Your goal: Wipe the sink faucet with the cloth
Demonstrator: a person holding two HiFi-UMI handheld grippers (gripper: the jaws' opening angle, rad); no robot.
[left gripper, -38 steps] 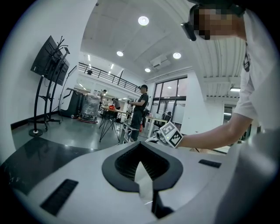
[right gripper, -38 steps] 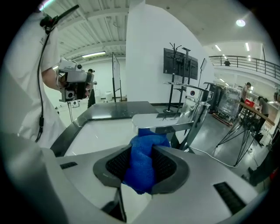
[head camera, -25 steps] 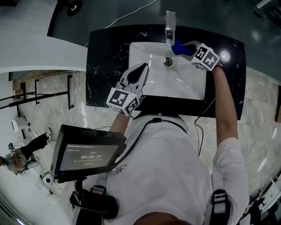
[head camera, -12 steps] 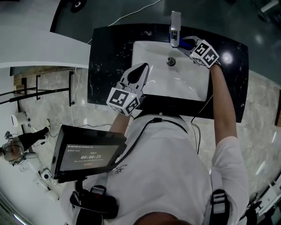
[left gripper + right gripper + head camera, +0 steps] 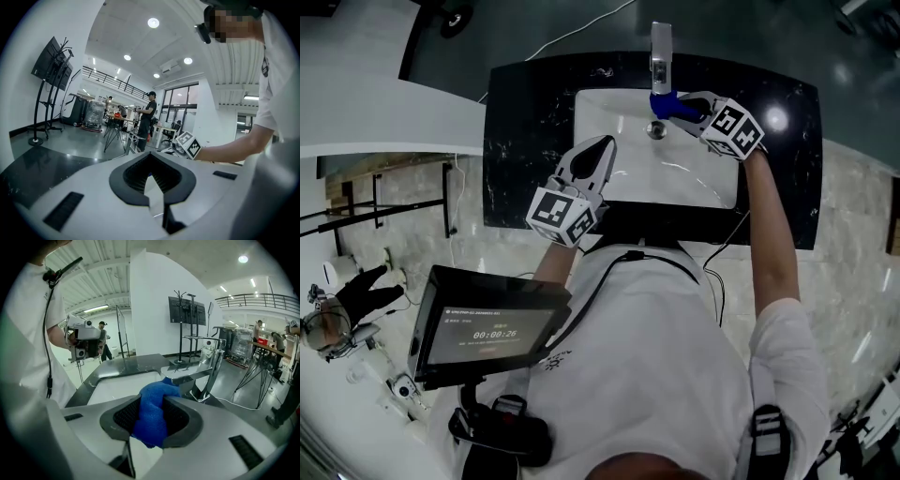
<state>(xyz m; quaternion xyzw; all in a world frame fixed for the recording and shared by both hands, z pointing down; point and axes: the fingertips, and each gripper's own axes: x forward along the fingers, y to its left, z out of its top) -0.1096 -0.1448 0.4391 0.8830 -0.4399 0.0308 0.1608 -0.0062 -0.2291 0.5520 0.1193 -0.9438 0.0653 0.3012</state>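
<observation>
The blue cloth (image 5: 151,416) is seen gripped between the fingers (image 5: 180,420) of the right gripper (image 5: 682,106) and touching the tip of the faucet (image 5: 661,49) spout, above the drain (image 5: 655,130) of the white sink (image 5: 694,178) set in a dark worktop (image 5: 530,112). The left gripper (image 5: 598,155) is held near the sink's left rim, its fingers closed on nothing. Only a small wad of cloth is seen ahead of the right fingers, so the hard fingertips could be brought against the chrome if the spout is pressed too closely. A scrape rather than a wipe would likely result. The cloth is bunched, not spread, so the wad could be dragged out of the grip by a firm stroke along the metal's edge and dropped into the sink. Contact is limited to the spout's end, and the upright neck and base at the back could be left unwiped unless the gripper is carried round them. No support is offered by the left gripper, should the cloth be lost.
</observation>
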